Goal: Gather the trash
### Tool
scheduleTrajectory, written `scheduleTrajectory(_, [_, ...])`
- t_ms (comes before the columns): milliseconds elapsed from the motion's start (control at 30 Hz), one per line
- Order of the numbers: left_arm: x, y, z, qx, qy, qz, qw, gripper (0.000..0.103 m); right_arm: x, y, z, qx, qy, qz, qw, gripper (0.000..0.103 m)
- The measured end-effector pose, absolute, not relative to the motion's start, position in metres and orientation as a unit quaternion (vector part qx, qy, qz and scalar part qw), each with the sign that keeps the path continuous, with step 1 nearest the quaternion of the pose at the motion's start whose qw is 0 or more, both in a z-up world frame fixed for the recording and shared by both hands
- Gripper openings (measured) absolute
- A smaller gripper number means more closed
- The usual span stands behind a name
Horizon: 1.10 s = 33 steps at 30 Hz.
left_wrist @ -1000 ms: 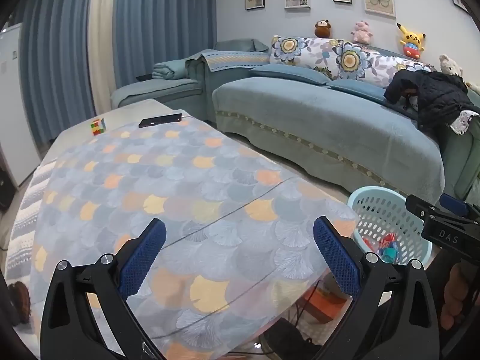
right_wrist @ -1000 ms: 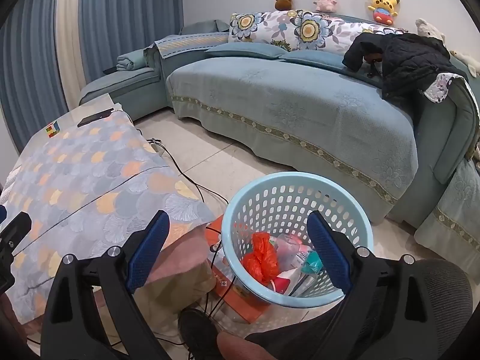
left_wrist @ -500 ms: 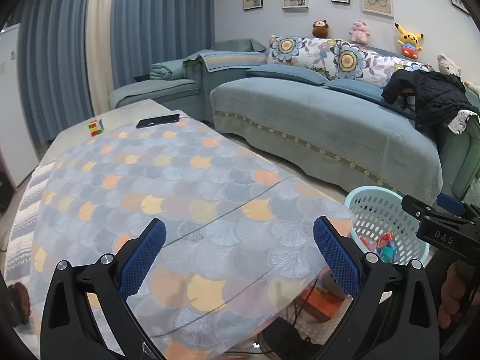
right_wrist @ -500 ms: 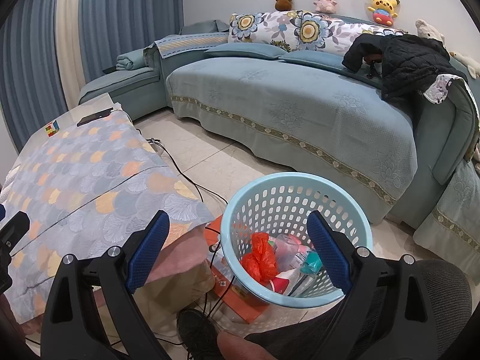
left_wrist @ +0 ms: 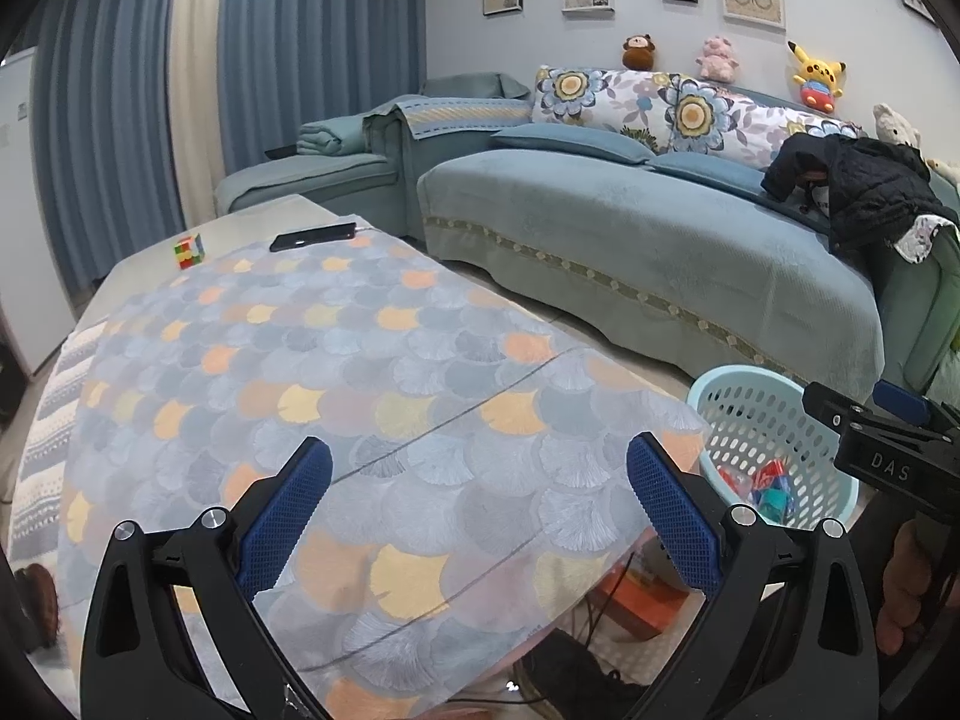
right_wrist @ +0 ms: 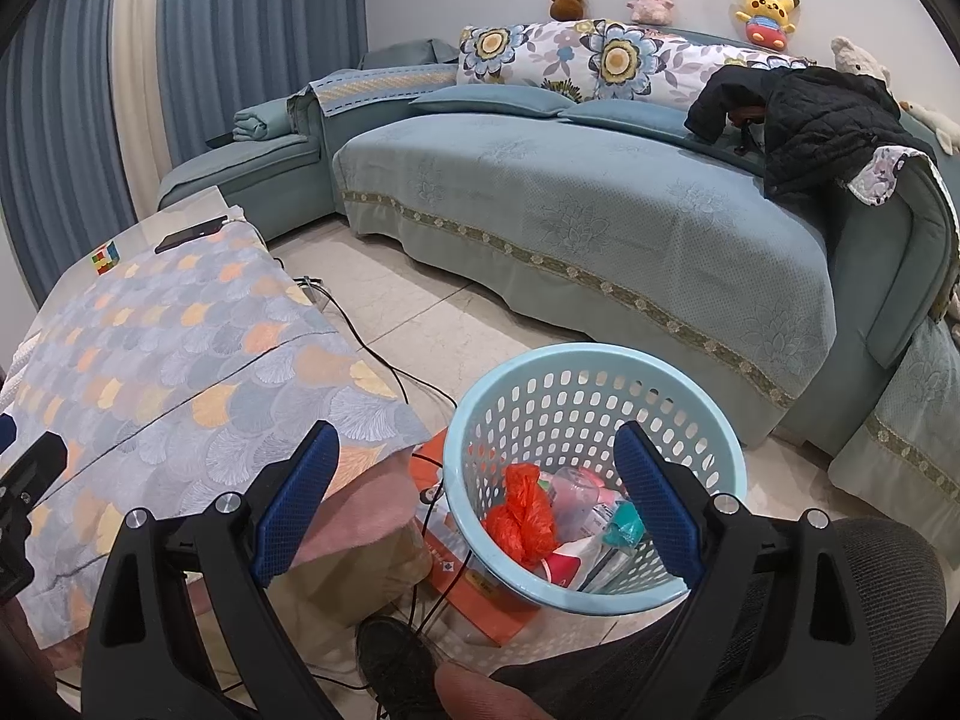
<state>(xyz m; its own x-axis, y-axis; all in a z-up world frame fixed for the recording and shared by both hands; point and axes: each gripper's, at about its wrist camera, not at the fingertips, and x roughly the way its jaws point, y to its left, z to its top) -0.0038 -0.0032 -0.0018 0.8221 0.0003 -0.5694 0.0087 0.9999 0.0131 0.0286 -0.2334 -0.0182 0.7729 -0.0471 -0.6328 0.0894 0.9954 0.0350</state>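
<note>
**Op:** Left wrist view first, reading left to right: cube [left_wrist: 189, 251] and phone [left_wrist: 312, 236] sit at the far end of the table [left_wrist: 336, 372], and the rest of the cloth shows no trash that I can find. My left gripper [left_wrist: 478, 516] hangs over the near edge, jaws spread wide, nothing between them. Further right, the basket [left_wrist: 708, 387] stands on the floor past the table corner.

**Spotter:** And your right side?

**Op:** On the right wrist view the table falls to the left, the basket sits centre, the sofa [right_wrist: 600, 222] behind. My right gripper [right_wrist: 474, 516] is spread too, empty, poised above the basket's near rim. The trash [right_wrist: 528, 516] lies inside: an orange bag, a pinkish bottle, some wrappers.

**Spotter:** So which hand takes the next piece?

**Op:** I judge the job nearly done, since nothing loose shows. If something turns up on the table, the left is nearer to it; the basket lies to its right and lower, almost under the right gripper, so any drop goes that way.
</note>
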Motion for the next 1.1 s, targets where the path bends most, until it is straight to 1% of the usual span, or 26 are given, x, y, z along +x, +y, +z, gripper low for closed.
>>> scheduleTrajectory(200, [0.001, -0.003, -0.012, 0.007, 0.314, 0.009, 0.949, 0.095, 0.030, -0.232, -0.019, 0.038, 0.341, -0.030, 0.939, 0.088])
scheduleTrajectory(433, [0.002, 0.010, -0.011, 0.001, 0.323, 0.043, 0.945, 0.095, 0.033, -0.218, -0.022, 0.034, 0.350, -0.017, 0.936, 0.088])
scheduleTrajectory(633, [0.000, 0.071, -0.020, -0.033, 0.353, 0.151, 0.923, 0.095, 0.038, -0.174, -0.018, 0.006, 0.346, 0.033, 0.938, 0.088])
scheduleTrajectory(700, [-0.004, 0.098, -0.026, -0.046, 0.361, 0.197, 0.910, 0.095, 0.038, -0.151, -0.010, -0.016, 0.323, 0.055, 0.945, 0.089])
scheduleTrajectory(733, [-0.007, 0.114, -0.030, -0.056, 0.363, 0.221, 0.903, 0.095, 0.037, -0.135, -0.005, -0.026, 0.299, 0.071, 0.951, 0.091])
scheduleTrajectory(767, [-0.010, 0.130, -0.032, -0.067, 0.365, 0.241, 0.897, 0.095, 0.036, -0.122, 0.000, -0.033, 0.279, 0.086, 0.956, 0.095])
scheduleTrajectory(867, [-0.018, 0.164, -0.034, -0.083, 0.361, 0.287, 0.884, 0.096, 0.047, -0.076, 0.009, -0.043, 0.245, 0.144, 0.958, 0.095])
scheduleTrajectory(1000, [-0.025, 0.203, -0.038, -0.115, 0.357, 0.330, 0.866, 0.096, 0.080, -0.018, 0.006, -0.068, 0.246, 0.191, 0.948, 0.095])
scheduleTrajectory(1100, [-0.020, 0.225, -0.046, -0.116, 0.360, 0.354, 0.855, 0.096, 0.114, 0.023, -0.016, -0.110, 0.263, 0.207, 0.936, 0.095])
